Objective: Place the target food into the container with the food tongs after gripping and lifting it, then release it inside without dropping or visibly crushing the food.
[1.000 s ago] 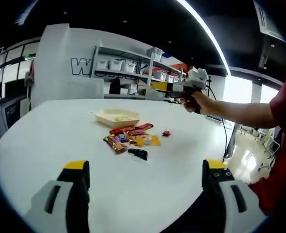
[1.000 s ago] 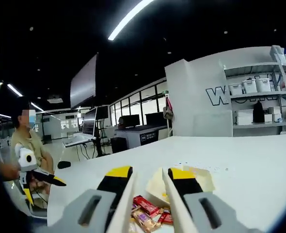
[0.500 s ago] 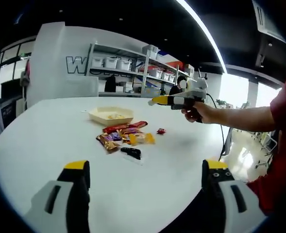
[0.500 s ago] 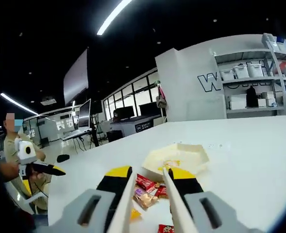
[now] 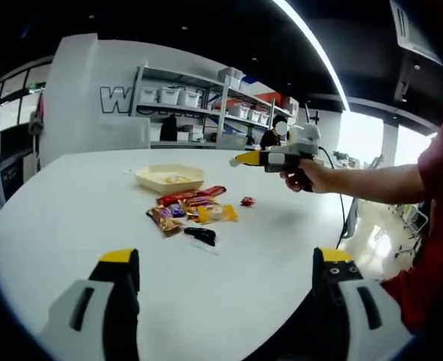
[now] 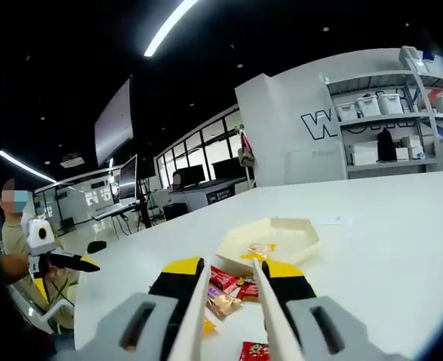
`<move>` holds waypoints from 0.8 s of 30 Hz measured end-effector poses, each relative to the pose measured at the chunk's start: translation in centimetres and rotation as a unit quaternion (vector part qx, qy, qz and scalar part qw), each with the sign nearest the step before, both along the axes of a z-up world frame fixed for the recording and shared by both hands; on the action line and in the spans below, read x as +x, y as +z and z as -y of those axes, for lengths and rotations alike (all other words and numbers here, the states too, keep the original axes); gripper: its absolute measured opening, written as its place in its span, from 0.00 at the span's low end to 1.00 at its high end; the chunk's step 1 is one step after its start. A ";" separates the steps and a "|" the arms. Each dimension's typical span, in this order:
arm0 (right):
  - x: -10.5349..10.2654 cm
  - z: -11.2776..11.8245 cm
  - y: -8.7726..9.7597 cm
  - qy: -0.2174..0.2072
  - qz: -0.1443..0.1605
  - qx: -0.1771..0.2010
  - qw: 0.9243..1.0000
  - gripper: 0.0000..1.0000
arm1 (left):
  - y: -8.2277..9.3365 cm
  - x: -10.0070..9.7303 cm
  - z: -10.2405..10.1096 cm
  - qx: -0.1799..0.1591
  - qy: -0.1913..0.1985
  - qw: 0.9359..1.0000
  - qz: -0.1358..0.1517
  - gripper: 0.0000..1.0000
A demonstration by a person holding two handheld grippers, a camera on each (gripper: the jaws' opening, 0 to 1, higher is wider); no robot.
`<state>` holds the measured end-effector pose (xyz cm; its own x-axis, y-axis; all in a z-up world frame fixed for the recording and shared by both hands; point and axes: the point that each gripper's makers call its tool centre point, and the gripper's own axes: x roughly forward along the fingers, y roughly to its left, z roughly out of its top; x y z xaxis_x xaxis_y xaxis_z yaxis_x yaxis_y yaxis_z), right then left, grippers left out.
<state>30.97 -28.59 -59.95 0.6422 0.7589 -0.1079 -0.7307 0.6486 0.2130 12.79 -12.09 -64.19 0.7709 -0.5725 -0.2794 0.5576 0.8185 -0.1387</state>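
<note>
White tabletop (image 5: 71, 195) carries a cream hexagonal tray (image 5: 169, 177) at centre frame, with colourful wrapped snacks (image 5: 191, 213) piled just below it. Left gripper (image 5: 225, 259) stands wide open, empty. Right gripper (image 6: 227, 265) grips cream food tongs (image 6: 232, 308) above the snacks.

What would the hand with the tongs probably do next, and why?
Probably lower the right gripper toward the pile of snacks. Its tongs hold nothing yet, and they hang above the wrappers just in front of the tray.
</note>
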 end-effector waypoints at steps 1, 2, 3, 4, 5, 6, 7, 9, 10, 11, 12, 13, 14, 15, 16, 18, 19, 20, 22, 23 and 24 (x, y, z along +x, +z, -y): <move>0.0 0.0 0.0 0.000 -0.001 0.001 1.000 0.26 | 0.0 0.0 0.0 0.000 0.000 1.000 0.000 0.94; 0.0 0.0 0.0 0.001 -0.002 0.001 1.000 0.26 | 0.0 0.0 -0.1 0.000 0.001 1.000 0.000 0.94; 0.0 0.1 0.0 0.000 -0.002 0.001 1.000 0.26 | 0.0 0.0 -0.1 0.000 0.001 1.000 0.000 0.94; 0.0 0.1 -0.1 -0.001 -0.002 -0.002 1.000 0.26 | 0.0 -0.1 -0.1 0.000 0.001 1.000 0.000 0.94; 0.0 0.1 0.0 0.001 0.002 -0.001 1.000 0.27 | 0.0 -0.1 -0.1 -0.001 0.001 1.000 0.000 0.94; -0.1 0.0 -0.1 0.003 -0.006 0.000 1.000 0.26 | 0.0 -0.1 -0.1 -0.002 0.002 1.000 -0.001 0.94; -0.1 0.0 -0.4 0.003 -0.010 -0.005 1.000 0.25 | -0.1 -0.1 -0.1 -0.001 0.002 1.000 -0.001 0.94; -0.4 -0.2 -0.9 0.010 -0.017 -0.011 1.000 0.23 | -0.1 -0.1 -0.1 0.000 0.001 1.000 0.000 0.94; -0.5 -0.3 -1.1 0.010 -0.024 -0.011 1.000 0.22 | -0.1 -0.1 -0.1 0.000 0.001 1.000 -0.001 0.94; -0.6 -0.4 -1.3 0.012 -0.028 -0.010 0.999 0.22 | -0.1 -0.1 -0.1 0.000 0.001 1.000 -0.001 0.94; -0.8 -0.6 -1.3 0.015 -0.022 -0.013 1.000 0.22 | -0.1 -0.1 -0.1 0.000 0.001 1.000 0.000 0.94; -0.8 -0.6 -1.4 0.014 -0.016 -0.019 1.000 0.22 | -0.1 -0.1 -0.1 0.000 0.001 1.000 -0.001 0.94; -0.8 -0.7 -1.3 0.014 -0.016 -0.020 1.000 0.22 | -0.1 -0.2 -0.1 0.001 0.001 1.000 -0.001 0.94; -0.8 -0.7 -1.3 0.016 -0.016 -0.020 1.000 0.22 | -0.1 -0.2 -0.1 0.001 0.000 1.000 -0.001 0.93; -0.8 -0.8 -1.2 0.018 -0.015 -0.020 1.000 0.22 | -0.1 -0.2 -0.2 0.002 0.001 1.000 -0.001 0.93; -0.8 -0.9 -1.0 0.019 -0.012 -0.017 1.000 0.22 | -0.1 -0.2 -0.2 0.001 0.001 1.000 -0.001 0.93; -1.1 -1.1 -0.4 0.028 -0.017 0.003 0.999 0.22 | 0.0 -0.2 -0.2 0.001 0.001 1.000 0.000 0.93; -1.4 -1.3 0.1 0.037 -0.020 0.020 0.999 0.22 | 0.0 -0.2 -0.3 0.002 0.002 1.000 0.000 0.93; -2.3 -1.8 1.5 0.069 -0.026 0.069 0.995 0.22 | 0.1 -0.3 -0.3 0.001 0.002 1.000 0.001 0.93; -3.0 -2.0 2.2 0.086 -0.036 0.096 0.991 0.22 | 0.1 -0.2 -0.4 0.000 0.003 1.000 0.001 0.93; -3.4 -2.2 2.6 0.098 -0.043 0.110 0.988 0.22 | 0.1 -0.2 -0.4 0.000 0.003 1.000 0.001 0.93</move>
